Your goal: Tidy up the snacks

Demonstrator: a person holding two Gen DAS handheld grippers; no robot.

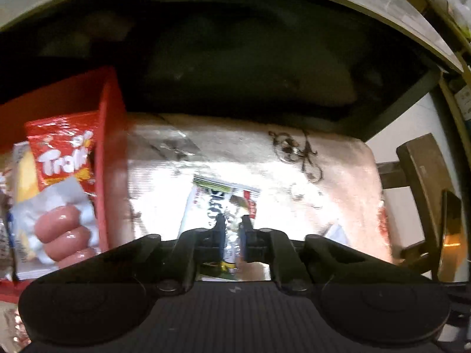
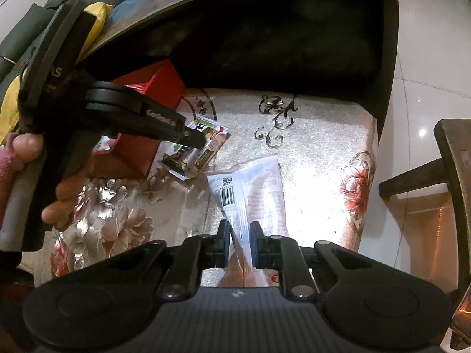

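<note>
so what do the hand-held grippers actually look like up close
Both are matte black: the left hand-held gripper and the right hand-held gripper have ribbed bodies, round side bulges, riveted linkage arms and blue finger pads. The right wrist view shows white lettering on the left one's side.

The right tool (image 2: 239, 232) points down at a desk covered in a shiny floral cloth (image 2: 318, 135), its jaws closed on the end of a long white plastic snack packet (image 2: 250, 185) with a barcode showing. Over to the left, the other black tool (image 2: 197, 141), held in a hand (image 2: 59, 197), has its tip on a small green-and-white snack pack (image 2: 188, 160) just beside a red cardboard box (image 2: 153, 88).
</note>
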